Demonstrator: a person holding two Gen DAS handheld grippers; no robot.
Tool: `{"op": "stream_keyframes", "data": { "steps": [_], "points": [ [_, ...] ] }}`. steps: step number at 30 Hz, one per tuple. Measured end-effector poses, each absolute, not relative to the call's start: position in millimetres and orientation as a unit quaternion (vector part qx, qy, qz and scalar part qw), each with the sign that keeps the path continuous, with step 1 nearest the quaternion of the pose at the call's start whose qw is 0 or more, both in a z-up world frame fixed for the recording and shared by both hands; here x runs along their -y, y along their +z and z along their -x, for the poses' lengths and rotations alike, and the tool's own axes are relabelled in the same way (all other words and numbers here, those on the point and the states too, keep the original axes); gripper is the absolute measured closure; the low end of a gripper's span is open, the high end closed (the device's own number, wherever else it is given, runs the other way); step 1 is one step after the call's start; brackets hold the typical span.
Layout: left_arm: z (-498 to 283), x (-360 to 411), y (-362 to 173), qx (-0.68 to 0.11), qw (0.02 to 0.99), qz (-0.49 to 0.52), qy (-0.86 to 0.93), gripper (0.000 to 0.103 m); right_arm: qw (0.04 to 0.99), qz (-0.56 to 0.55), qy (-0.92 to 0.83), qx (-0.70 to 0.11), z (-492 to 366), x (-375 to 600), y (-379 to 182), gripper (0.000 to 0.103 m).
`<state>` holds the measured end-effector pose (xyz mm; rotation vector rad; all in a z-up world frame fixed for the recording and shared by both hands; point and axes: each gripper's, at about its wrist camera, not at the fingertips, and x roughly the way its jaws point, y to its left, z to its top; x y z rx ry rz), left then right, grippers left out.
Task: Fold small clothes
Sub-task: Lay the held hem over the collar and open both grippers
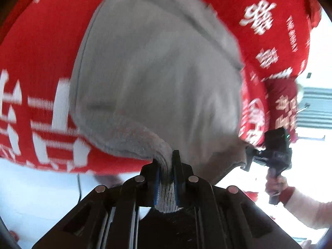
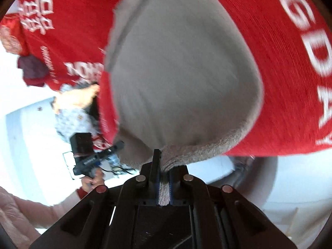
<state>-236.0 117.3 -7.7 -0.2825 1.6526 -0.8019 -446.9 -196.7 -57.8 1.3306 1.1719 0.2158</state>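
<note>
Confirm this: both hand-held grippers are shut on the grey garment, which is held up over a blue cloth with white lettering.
Not quite: the cloth is red, not blue, as both wrist views show. The rest holds: the left hand-held gripper and the right hand-held gripper are each shut on an edge of the grey garment, with white lettering on the cloth.

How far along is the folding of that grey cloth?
Early, it seems. Done: both claws have gripped the grey knitted garment by its ribbed edge; the left claw and right claw are each shut on it. In hand: it hangs lifted in front of the red printed fabric. Left: no fold is visible yet, so laying it down and folding remain.
</note>
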Motion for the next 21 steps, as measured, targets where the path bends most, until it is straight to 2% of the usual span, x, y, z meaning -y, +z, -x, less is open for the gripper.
{"op": "stream_keyframes", "data": {
  "steps": [11, 17, 21],
  "points": [
    [117, -80, 44, -0.627, 0.662, 0.220, -0.345, 0.092, 0.693, -0.589, 0.125, -0.397, 355, 285, 18, 0.096],
    [44, -30, 51, -0.589, 0.701, 0.231, -0.330, 0.092, 0.724, -0.549, 0.128, -0.399, 269, 329, 40, 0.096],
    [0, -10, 34, -0.585, 0.713, 0.226, -0.313, 0.092, 0.723, -0.546, 0.123, -0.404, 223, 360, 24, 0.096]
  ]
}}
